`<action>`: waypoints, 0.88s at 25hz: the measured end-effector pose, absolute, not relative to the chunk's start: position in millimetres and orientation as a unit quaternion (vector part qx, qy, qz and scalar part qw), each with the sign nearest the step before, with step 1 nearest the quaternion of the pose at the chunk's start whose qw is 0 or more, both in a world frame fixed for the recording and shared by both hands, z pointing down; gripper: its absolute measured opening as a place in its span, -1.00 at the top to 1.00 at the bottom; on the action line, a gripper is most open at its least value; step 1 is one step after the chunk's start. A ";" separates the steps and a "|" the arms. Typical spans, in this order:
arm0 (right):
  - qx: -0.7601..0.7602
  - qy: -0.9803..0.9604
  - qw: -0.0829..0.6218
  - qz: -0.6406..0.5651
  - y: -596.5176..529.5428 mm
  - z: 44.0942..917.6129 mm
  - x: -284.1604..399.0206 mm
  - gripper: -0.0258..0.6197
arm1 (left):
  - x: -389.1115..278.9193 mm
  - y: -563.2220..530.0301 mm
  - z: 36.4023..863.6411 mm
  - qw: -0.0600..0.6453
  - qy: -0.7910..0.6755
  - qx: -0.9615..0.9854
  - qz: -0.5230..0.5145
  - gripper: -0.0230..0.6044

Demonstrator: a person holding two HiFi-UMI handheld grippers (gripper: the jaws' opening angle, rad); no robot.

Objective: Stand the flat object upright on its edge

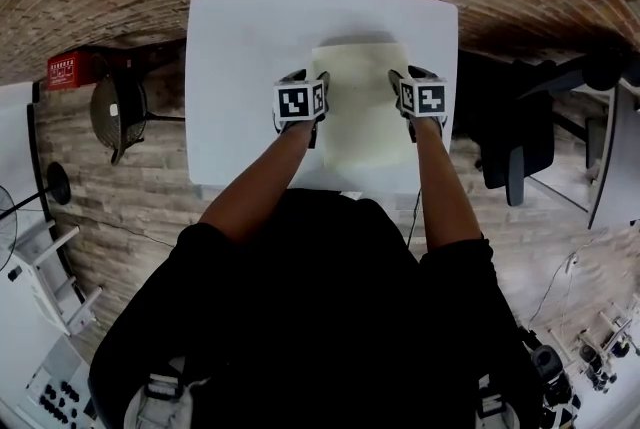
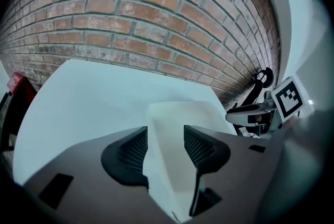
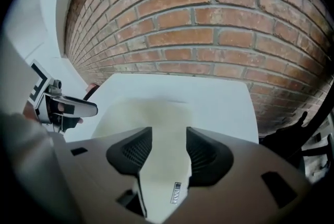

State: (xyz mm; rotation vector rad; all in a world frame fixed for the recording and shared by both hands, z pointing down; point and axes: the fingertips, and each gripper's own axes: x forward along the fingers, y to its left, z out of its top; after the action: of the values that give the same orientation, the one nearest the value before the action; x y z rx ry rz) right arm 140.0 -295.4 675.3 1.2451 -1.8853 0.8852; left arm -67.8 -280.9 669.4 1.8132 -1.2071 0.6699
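On the white table (image 1: 240, 47) in front of me lies a pale yellowish pad (image 1: 360, 107), its broad face turned up toward my head and its long sides running away from me toward the brick wall (image 2: 156, 19). A thin shadow sits along its far edge, and I cannot tell whether that edge rests on the table or is raised off it. My left gripper (image 2: 165, 137) is at the pad's left side and my right gripper (image 3: 168, 139) at its right side, roughly level with each other about halfway along it. On the left, the two jaws stand apart with the pad's edge running up through the gap between them; the ribbed pads (image 2: 134, 151) are just beside it and are not clamped on it. On the right it is the same: jaws parted, the pad filling the gap and nothing gripped. A small printed label (image 3: 176, 192) shows on the pad close to the right jaw. From the left gripper I can see the other gripper's marker cube (image 2: 288, 97) off past the pad.
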 end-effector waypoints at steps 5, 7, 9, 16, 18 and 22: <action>0.477 -0.712 0.357 0.371 -300.1 690.8 142.8 0.03 | -66.3 -279.6 682.8 0.452 -0.480 0.703 0.266 0.15; 0.472 -0.708 0.359 0.383 -301.2 697.1 142.7 -0.05 | -66.0 -279.0 687.8 0.461 -0.481 0.696 0.268 0.11; 0.472 -0.702 0.365 0.390 -301.8 701.8 143.8 -0.09 | -64.9 -279.3 691.1 0.465 -0.483 0.691 0.272 0.08; 0.460 -0.693 0.375 0.410 -303.5 713.3 140.3 -0.26 | -55.5 -283.4 700.3 0.467 -0.485 0.684 0.282 0.07; 0.453 -0.692 0.373 0.419 -304.2 716.2 141.0 -0.31 | -53.4 -284.5 702.6 0.471 -0.482 0.682 0.282 0.05; 0.431 -0.696 0.361 0.446 -303.4 721.7 136.4 -0.29 | -50.3 -286.8 706.9 0.478 -0.474 0.683 0.283 0.04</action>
State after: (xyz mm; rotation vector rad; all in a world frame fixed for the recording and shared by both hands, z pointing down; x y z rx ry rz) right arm 136.4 -303.4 721.7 1.1105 -1.7933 1.1493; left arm -50.3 -286.8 706.9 1.6680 -1.1579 0.6909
